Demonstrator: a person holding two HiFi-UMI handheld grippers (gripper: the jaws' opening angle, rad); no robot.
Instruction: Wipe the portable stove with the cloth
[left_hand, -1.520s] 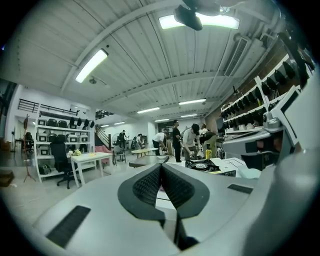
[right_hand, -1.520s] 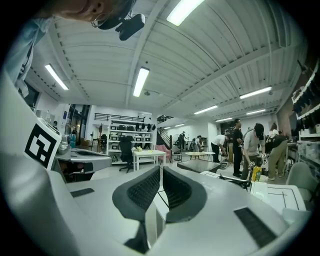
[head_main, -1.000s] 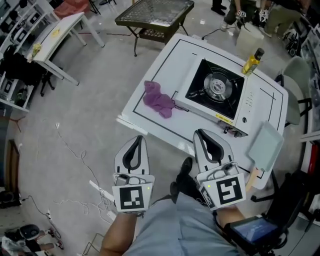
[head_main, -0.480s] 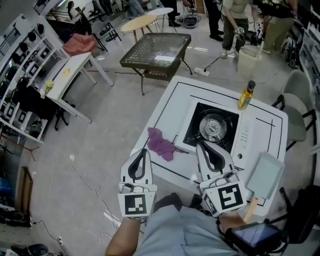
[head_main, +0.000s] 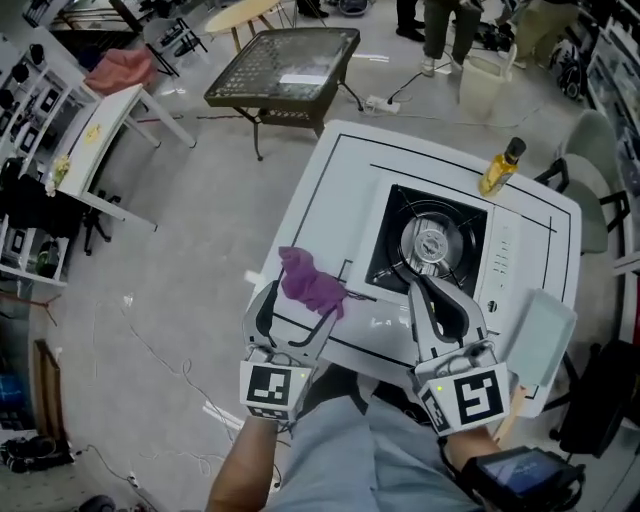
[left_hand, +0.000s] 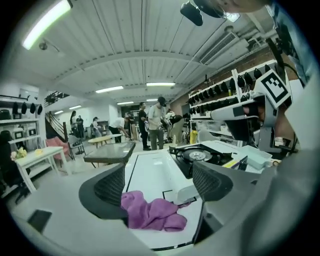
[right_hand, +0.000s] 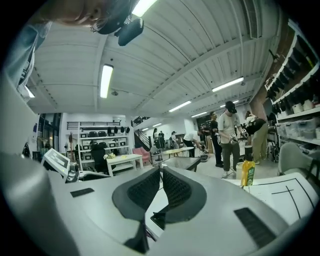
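The left gripper (head_main: 300, 305) has its jaws wide apart, and they have just been opening. The purple cloth (head_main: 308, 283) lies bunched up on the white table (head_main: 330, 190) right between them, close to the left jaw, and the jaws do not squeeze it. The right gripper (head_main: 420, 286) has its jaws pressed together with nothing in them, its tip is over the near edge of the stove (head_main: 432, 240), and a yellow bottle (head_main: 500, 168) stands far ahead of it, past the stove.
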